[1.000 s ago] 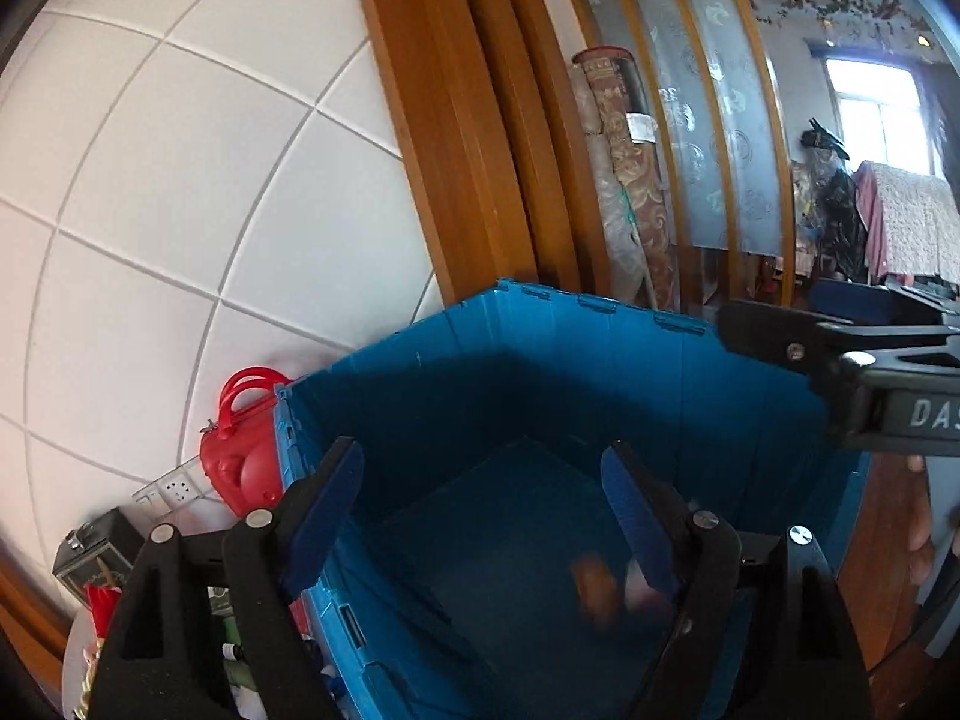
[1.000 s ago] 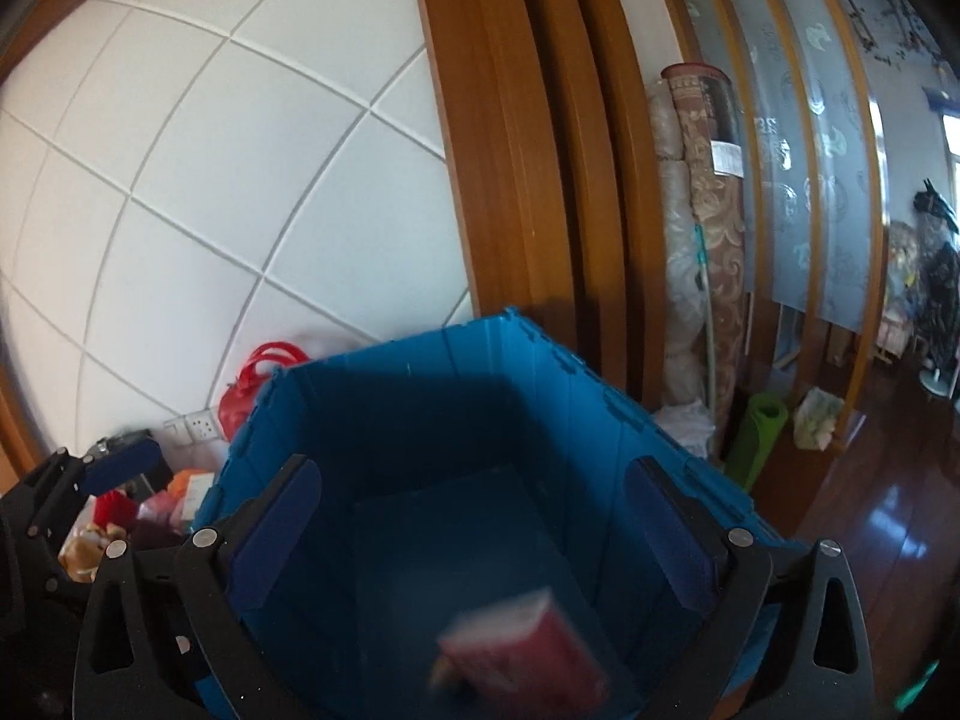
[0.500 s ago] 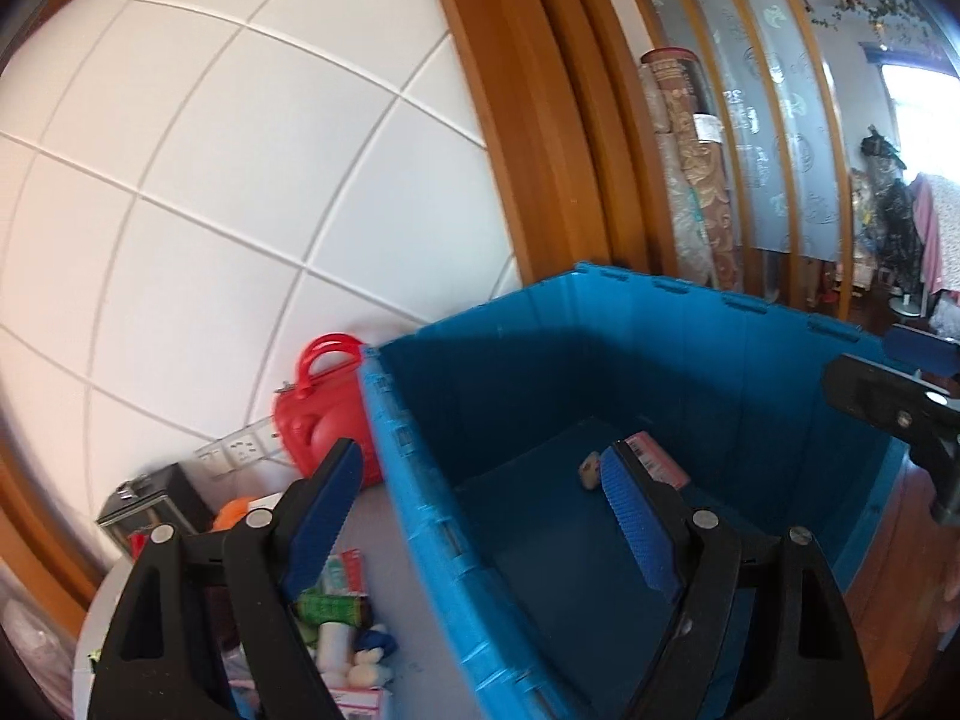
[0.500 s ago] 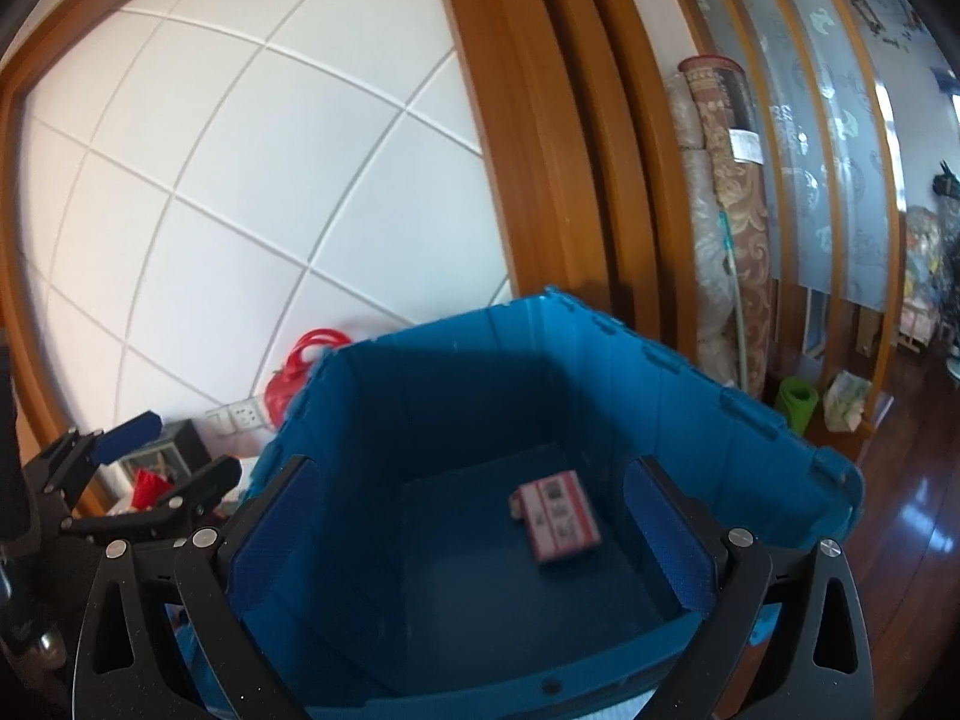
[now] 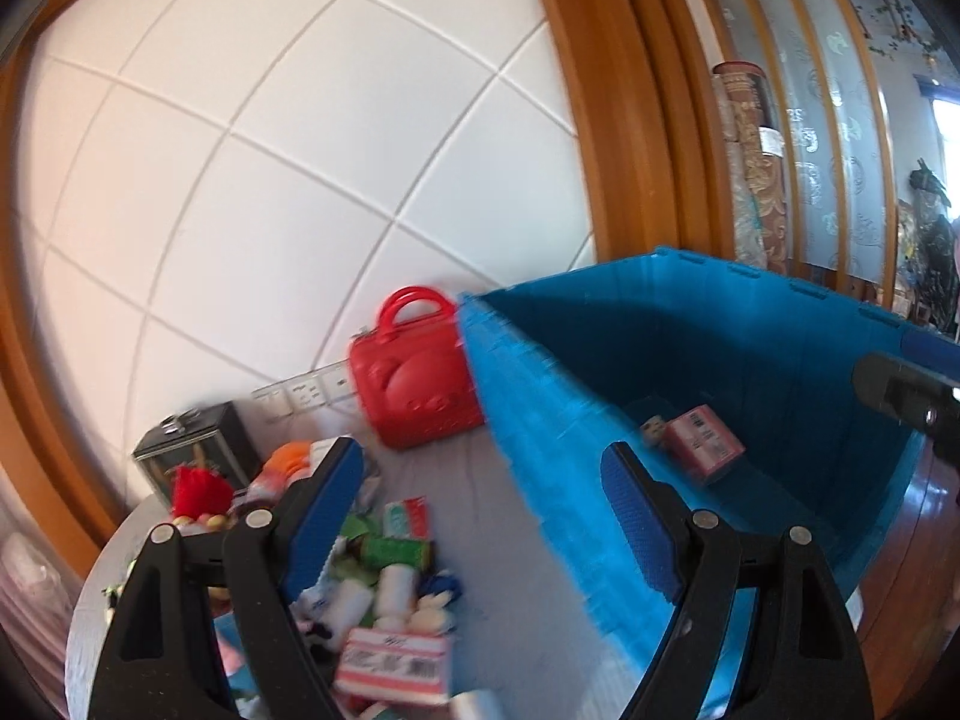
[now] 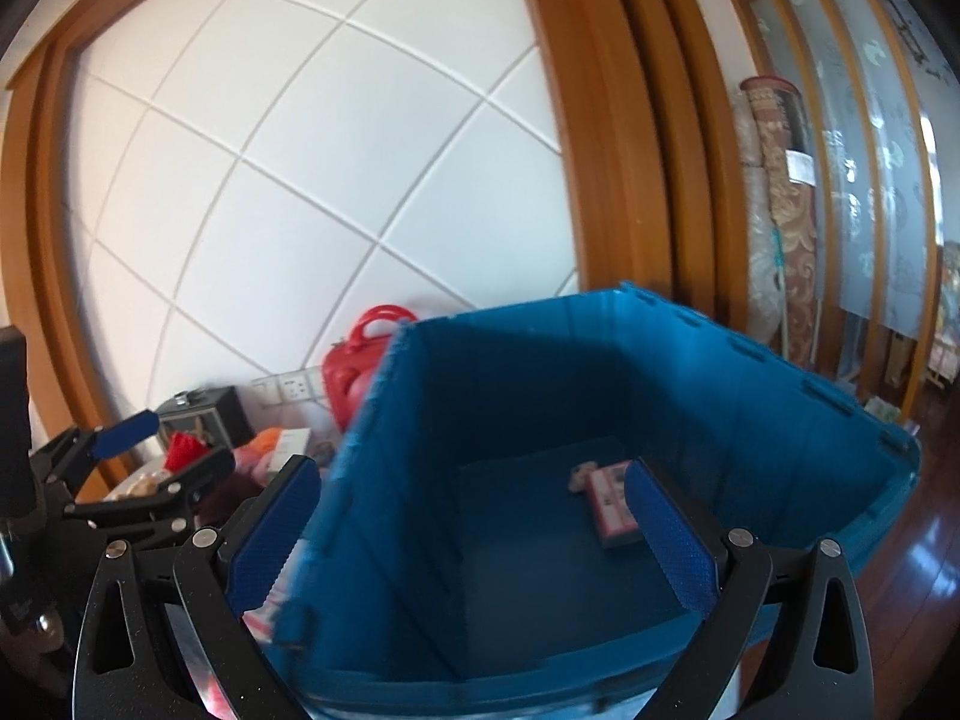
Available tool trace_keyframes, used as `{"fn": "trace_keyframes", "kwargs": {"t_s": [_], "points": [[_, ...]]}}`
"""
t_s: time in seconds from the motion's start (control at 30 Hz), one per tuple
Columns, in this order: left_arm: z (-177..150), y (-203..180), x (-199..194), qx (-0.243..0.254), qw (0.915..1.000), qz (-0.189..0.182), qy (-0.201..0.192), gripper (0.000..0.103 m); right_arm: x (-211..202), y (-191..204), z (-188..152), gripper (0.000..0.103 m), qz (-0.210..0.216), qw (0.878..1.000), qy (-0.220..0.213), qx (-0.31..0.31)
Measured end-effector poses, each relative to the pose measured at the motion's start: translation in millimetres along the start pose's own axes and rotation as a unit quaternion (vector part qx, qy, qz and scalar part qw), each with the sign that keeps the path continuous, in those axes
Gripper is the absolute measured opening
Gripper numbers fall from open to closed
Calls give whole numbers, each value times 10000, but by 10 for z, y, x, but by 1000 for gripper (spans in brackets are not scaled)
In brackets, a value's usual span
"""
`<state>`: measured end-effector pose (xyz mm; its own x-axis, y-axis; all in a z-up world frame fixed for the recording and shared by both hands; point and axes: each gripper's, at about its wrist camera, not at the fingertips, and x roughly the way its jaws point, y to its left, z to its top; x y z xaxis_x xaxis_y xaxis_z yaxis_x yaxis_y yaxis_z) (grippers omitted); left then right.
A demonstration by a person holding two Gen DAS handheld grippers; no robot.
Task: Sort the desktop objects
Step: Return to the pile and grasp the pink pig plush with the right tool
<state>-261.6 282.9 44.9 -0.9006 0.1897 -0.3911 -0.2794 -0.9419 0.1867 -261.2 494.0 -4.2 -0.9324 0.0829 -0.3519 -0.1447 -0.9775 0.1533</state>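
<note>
A big blue plastic bin (image 5: 540,420) (image 6: 510,396) stands at the table's right end. On its floor lie a pink box (image 5: 705,441) (image 6: 609,501) and a small beige toy (image 5: 654,426) (image 6: 579,474). My left gripper (image 5: 480,516) is open and empty, above the bin's left wall and the table. My right gripper (image 6: 474,528) is open and empty, over the bin's near left part. The left gripper also shows in the right wrist view (image 6: 156,456). A heap of small objects (image 5: 390,588) lies on the grey table (image 5: 480,540).
A red plastic case (image 5: 414,378) (image 6: 354,360) stands against the white tiled wall by the bin. A dark tin (image 5: 192,450) and a red pompom (image 5: 201,492) sit at the table's back left. A pink-and-white packet (image 5: 393,663) lies near. Wooden floor lies to the right.
Both grippers have swung left and back from over the bin. The pink box and the beige toy, falling a second ago, now rest on the bin floor. The table heap has come into view.
</note>
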Motion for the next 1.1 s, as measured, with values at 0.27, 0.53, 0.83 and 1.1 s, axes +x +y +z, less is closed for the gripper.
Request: {"fn": "trace_keyframes", "kwargs": {"t_s": [0.27,0.53,0.83,1.1], "points": [[-567,1055,-377,-213,9990,389,59,82,120,906,-208,103,340,9991,197,-136],[-1241,2040,-727,-219,9944,946,420,82,214,2086,-582,103,1232,9890,409,-708],[-1818,2821,-916,-847,9785,1651,896,82,716,3395,-1315,103,2572,9264,1007,-2558],[-2184,3197,-929,-1607,9501,2320,1332,82,1414,4137,-1862,103,3139,8129,1184,-4760]]}}
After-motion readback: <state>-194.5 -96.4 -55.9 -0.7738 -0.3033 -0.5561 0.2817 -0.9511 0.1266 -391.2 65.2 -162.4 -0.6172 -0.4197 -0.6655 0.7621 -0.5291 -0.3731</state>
